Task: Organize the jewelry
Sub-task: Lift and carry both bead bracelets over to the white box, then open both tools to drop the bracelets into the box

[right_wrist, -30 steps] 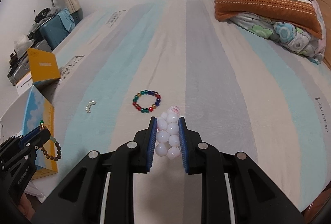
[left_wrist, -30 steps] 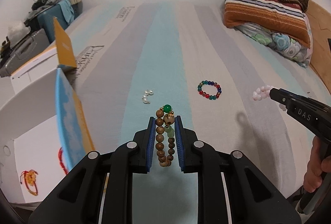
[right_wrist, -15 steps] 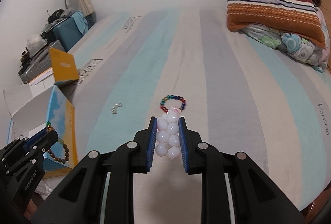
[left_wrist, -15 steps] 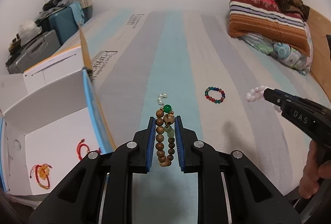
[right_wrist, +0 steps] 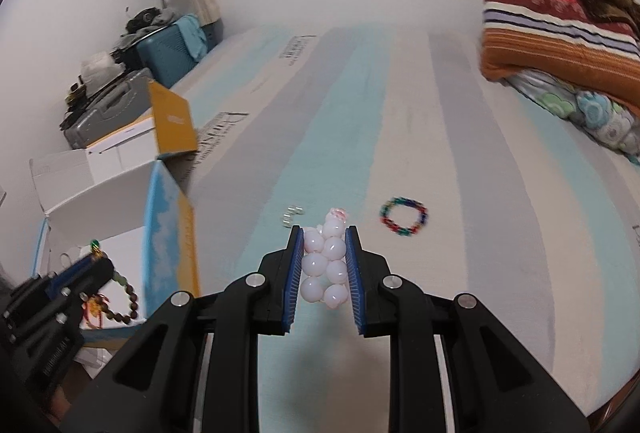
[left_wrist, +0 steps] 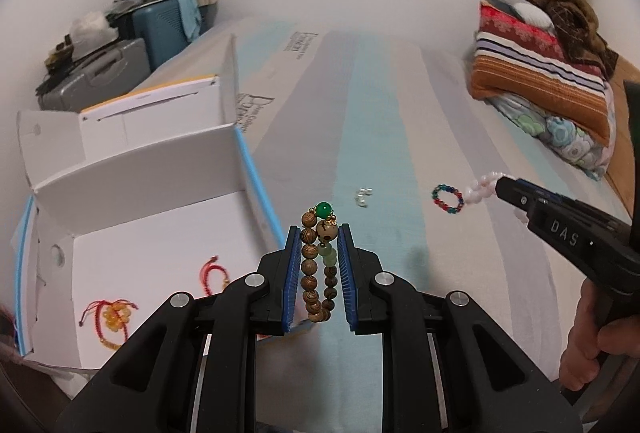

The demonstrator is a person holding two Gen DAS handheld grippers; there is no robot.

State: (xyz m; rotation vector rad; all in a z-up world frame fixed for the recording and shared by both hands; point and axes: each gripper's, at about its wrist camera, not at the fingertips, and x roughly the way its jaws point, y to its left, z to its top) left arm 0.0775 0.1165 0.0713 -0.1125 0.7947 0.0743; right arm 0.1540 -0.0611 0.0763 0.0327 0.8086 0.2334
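My left gripper points forward and down, its 2 blue-padded jaws drawn close and clamped on a wooden bead bracelet that stands upright between the pads, its green bead poking out past my fingertips. My right gripper tilts down the same way, jaws pinched on a pink bead bracelet packed between the pads. In the left view, my right hand wraps the black handle, well off to the right of my left fingers.

Two wrist views, angled down, sharing striped bed
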